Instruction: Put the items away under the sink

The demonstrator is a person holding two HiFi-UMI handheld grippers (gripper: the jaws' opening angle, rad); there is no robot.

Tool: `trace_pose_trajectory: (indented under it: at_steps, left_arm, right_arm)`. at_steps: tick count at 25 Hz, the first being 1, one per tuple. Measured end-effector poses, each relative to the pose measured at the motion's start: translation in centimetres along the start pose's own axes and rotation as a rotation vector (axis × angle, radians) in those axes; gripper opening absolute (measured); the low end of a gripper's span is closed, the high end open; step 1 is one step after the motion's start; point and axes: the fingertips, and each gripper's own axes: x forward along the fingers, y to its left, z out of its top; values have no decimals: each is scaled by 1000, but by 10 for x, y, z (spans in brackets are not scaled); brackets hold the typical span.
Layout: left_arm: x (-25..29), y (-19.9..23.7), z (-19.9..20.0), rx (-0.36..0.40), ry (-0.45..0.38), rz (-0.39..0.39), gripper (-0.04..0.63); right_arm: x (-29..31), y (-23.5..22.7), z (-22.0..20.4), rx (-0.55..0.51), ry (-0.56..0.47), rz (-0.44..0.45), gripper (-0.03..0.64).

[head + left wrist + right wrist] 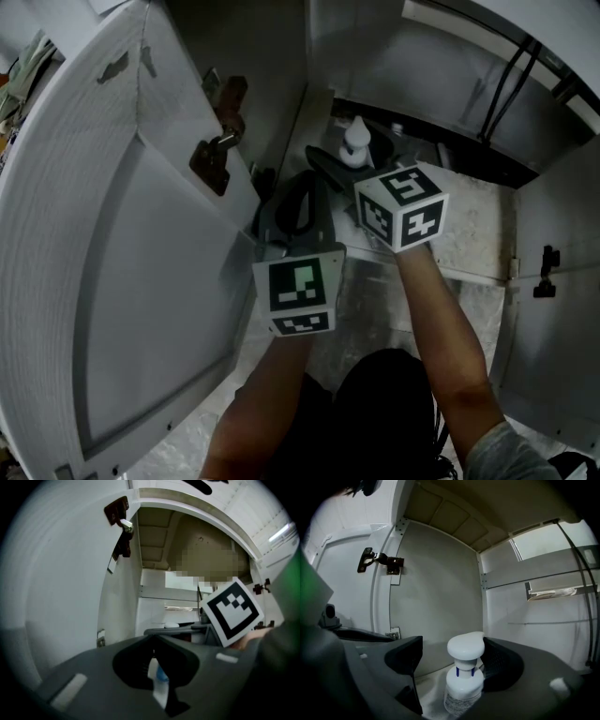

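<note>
A white pump bottle (464, 679) with a blue collar stands upright on the cabinet floor, between the jaws of my right gripper (452, 654). That gripper is open: its right jaw lies against the pump head and its left jaw stands apart. In the head view the pump bottle (356, 141) shows just inside the cabinet, ahead of the right gripper (349, 167). My left gripper (157, 667) is shut on a thin white and blue item (158, 680), most of it hidden by the jaws. The left gripper (302, 187) is held beside the right one, at the cabinet's mouth.
The left cabinet door (141, 281) stands wide open, its dark hinges (220, 141) on the side wall. The right door (562, 309) is open too. Black hoses (506, 94) run down at the back right. The pale cabinet floor (478, 225) stretches to the right.
</note>
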Motion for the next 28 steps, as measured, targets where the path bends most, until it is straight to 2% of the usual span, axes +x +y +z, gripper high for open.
trace_pose_trajectory:
  at_steps: [4,7,13,17,20,23,26,28]
  left_arm:
    - [0,0,0,4,-1,2,11]
    - [0,0,0,10,-3,3,11]
    - [-4,1,2,23,4,10,11]
    - [-28,-7,19,13,-3,5,11]
    - [-53,-35,33,57,31,-69,11]
    - [-77,-55,69,79,43,-118,11]
    - [-99,-63,99,100,102,-147,11]
    - [-112,-68,119,96,155,-161,11]
  right_arm:
    - [-3,-4,-2,-23,11,-29,385]
    - [-7,-6,4,6,-18,-37,393]
    - [-37,-7,12,-73,-52,-83,393]
    - [-66,-8,19,-82,-21,-103,366]
    - [-100,1,23,-29,11,-137,272]
    - [-128,15,41,-28,40,-126,175]
    - [-146,30,67,-9,80,-120,21]
    - [-158,39,89,-2,116,-115,-2]
